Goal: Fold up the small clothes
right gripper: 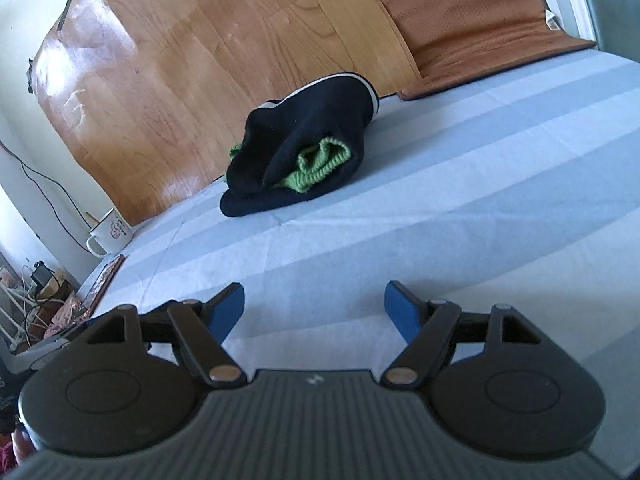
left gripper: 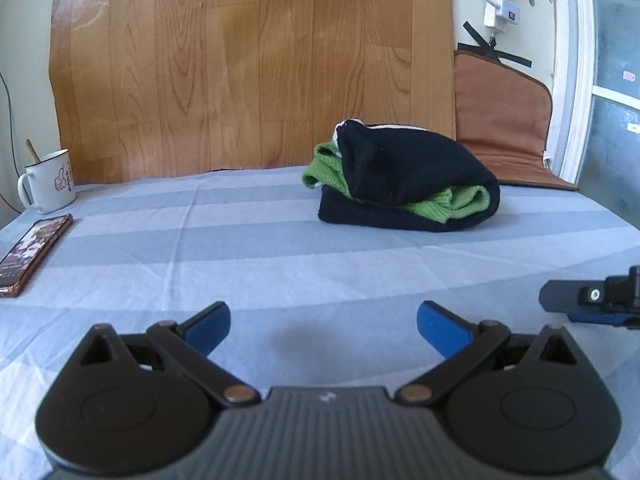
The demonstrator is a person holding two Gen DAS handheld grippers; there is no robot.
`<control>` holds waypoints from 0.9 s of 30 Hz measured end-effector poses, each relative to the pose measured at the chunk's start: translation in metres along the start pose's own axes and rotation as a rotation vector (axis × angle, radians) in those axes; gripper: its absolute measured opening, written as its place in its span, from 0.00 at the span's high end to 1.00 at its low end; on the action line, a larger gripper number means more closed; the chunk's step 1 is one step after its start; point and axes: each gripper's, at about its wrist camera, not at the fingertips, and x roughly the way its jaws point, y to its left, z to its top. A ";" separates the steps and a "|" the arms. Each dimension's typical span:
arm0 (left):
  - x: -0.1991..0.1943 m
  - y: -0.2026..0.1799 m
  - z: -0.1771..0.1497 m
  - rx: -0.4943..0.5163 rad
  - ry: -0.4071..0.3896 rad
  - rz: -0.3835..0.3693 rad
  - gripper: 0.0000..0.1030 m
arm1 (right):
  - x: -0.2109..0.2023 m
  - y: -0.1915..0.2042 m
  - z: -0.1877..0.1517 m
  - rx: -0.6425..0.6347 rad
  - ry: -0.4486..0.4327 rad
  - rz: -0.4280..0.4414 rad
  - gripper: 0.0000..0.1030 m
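The left gripper [left gripper: 323, 326] and the right gripper [right gripper: 314, 307] are both held with blue-padded fingers spread wide, nothing between them, above the pale blue striped bedsheet [left gripper: 248, 248]. Well ahead, a folded black knit garment [left gripper: 404, 176] with green, seemingly ribbed, trim is seen lying near the wood-grain board [left gripper: 248, 60].

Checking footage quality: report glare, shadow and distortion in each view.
Left wrist view: fisheye bends the blue striped bedsheet; soft shadow under the open left gripper. Right wrist view: glare on the glossy wood-grain board, horizon tilted, dark knit bundle sharp.
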 end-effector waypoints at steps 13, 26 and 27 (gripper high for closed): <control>-0.001 0.003 0.000 -0.012 -0.028 0.009 0.00 | -0.001 -0.003 -0.003 0.039 -0.050 0.016 0.18; 0.000 0.006 0.000 -0.027 -0.028 0.013 0.00 | 0.007 -0.002 -0.004 -0.019 -0.114 -0.029 0.16; 0.000 0.006 0.000 -0.028 -0.027 0.015 0.00 | 0.007 -0.001 -0.005 -0.027 -0.116 -0.032 0.16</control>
